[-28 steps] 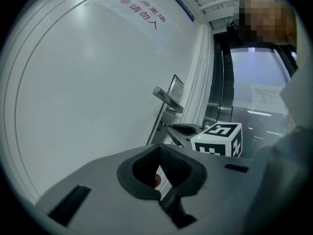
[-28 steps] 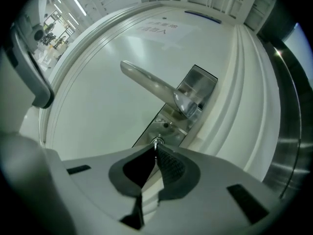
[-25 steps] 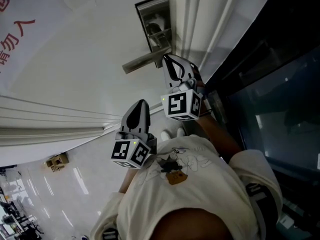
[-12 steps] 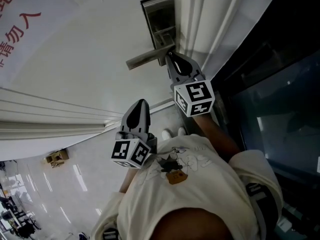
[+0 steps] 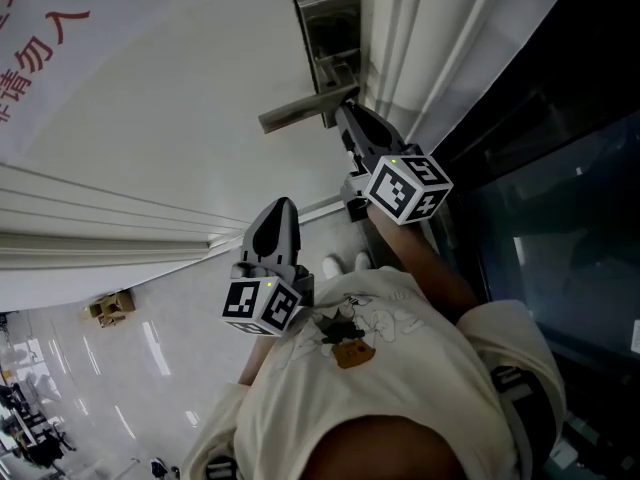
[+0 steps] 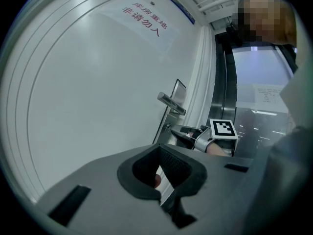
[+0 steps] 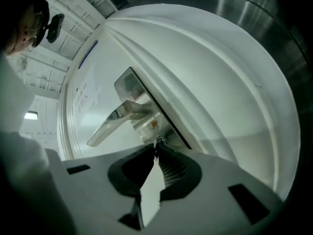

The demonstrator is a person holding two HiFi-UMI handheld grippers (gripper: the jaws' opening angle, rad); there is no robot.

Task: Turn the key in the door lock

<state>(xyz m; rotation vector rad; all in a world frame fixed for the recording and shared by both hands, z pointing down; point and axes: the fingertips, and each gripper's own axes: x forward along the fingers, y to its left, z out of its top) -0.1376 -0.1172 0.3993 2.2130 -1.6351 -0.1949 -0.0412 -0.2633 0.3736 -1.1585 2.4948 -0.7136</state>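
Head view is showing a white door [image 5: 180, 118] filling the left and middle of the scene, with a sign in red characters [image 5: 40, 38] sitting at its far left corner. Nearer the person, the left tool [image 5: 282, 211] is hovering just off the door's plain face, well apart from the lock. Its jaws are drawn together with only a thin slit between the pads, and nothing is sitting between them. To its right and farther off, a metal lever handle [image 5: 298, 116] is sticking out leftward from a tall lock plate [image 5: 330, 23] near the door's right edge. The right tool [image 5: 347, 118] is reaching in right beside the root of that handle. Its marker cube [image 5: 408, 188] is facing the camera, and the person's forearm [image 5: 410, 258] is trailing back toward a white shirt [image 5: 390, 368].

Right gripper view is showing the key [image 7: 157, 142] standing in the lock plate close to the lever. Its small metal head is pinched between the right tool's tips. The jaws are opening, with a narrow bright gap running between the pads behind the tips. Farthest right, a dark glass panel [image 5: 540, 218] is running alongside the white door frame [image 5: 400, 58].
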